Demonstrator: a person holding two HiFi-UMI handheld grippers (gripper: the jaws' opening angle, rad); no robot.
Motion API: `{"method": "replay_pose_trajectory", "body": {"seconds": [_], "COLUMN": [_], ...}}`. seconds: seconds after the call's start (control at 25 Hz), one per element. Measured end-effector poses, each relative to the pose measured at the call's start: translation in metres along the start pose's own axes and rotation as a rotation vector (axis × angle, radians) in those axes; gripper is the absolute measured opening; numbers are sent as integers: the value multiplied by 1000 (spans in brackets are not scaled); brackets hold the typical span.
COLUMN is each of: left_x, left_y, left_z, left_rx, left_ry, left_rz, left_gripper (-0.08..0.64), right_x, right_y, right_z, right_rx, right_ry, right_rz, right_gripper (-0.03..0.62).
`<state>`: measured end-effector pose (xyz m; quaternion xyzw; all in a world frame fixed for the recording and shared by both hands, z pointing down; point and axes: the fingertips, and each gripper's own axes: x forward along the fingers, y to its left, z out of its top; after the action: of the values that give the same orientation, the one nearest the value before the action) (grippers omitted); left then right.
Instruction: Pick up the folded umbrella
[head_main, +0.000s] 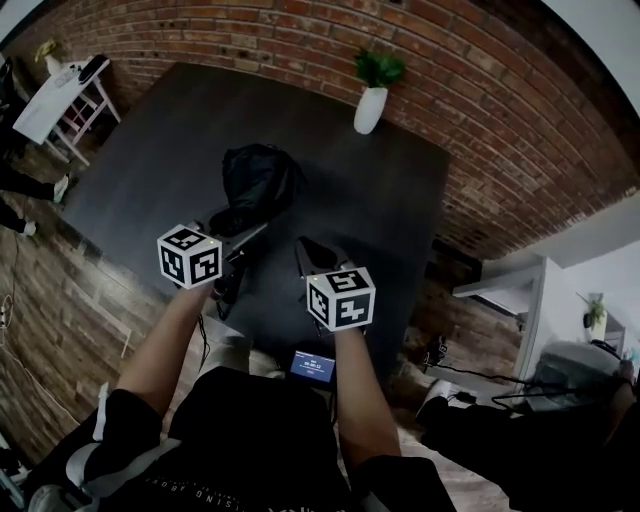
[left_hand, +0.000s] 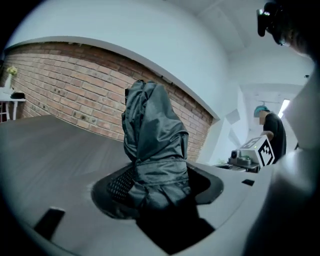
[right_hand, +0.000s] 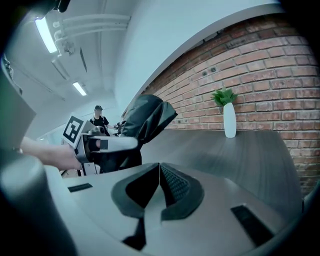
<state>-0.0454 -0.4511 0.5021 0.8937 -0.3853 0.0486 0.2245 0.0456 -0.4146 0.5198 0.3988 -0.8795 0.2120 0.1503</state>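
Note:
The folded black umbrella (head_main: 257, 180) is held over the dark table (head_main: 150, 170), its loose fabric bunched at the far end. My left gripper (head_main: 238, 243) is shut on the umbrella's near end. In the left gripper view the grey-black fabric (left_hand: 152, 145) fills the gap between the jaws of that gripper (left_hand: 155, 192) and rises upright. My right gripper (head_main: 315, 252) hovers just right of it, apart from the umbrella. Its jaws are shut (right_hand: 159, 187) with nothing between them. The right gripper view shows the umbrella (right_hand: 145, 117) and the left gripper (right_hand: 100, 145) at the left.
A white vase with a green plant (head_main: 370, 100) stands at the table's far edge against the brick wall (head_main: 500, 120). A small white table (head_main: 55, 95) is at the far left. A person stands in the background (right_hand: 99, 119). A small lit screen (head_main: 312, 367) sits near my waist.

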Motion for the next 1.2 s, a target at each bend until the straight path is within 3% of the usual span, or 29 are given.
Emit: {"method": "replay_pose_trajectory", "body": {"seconds": [0.32, 0.72, 1.2], "left_x": [-27, -61, -64], "left_y": [-34, -57, -72], "left_z": [34, 37, 38], "left_rx": [18, 2, 8], "left_ry": [-158, -262, -283], "left_rz": [-55, -74, -113], "left_gripper": [284, 284, 284], "right_x": [-21, -41, -48], "right_y": [2, 9, 29], "right_z": [15, 18, 38], "right_rx": [-41, -50, -77], "right_ry": [-43, -92, -151], "right_rz": [-2, 14, 78], "right_gripper": [11, 11, 9]}}
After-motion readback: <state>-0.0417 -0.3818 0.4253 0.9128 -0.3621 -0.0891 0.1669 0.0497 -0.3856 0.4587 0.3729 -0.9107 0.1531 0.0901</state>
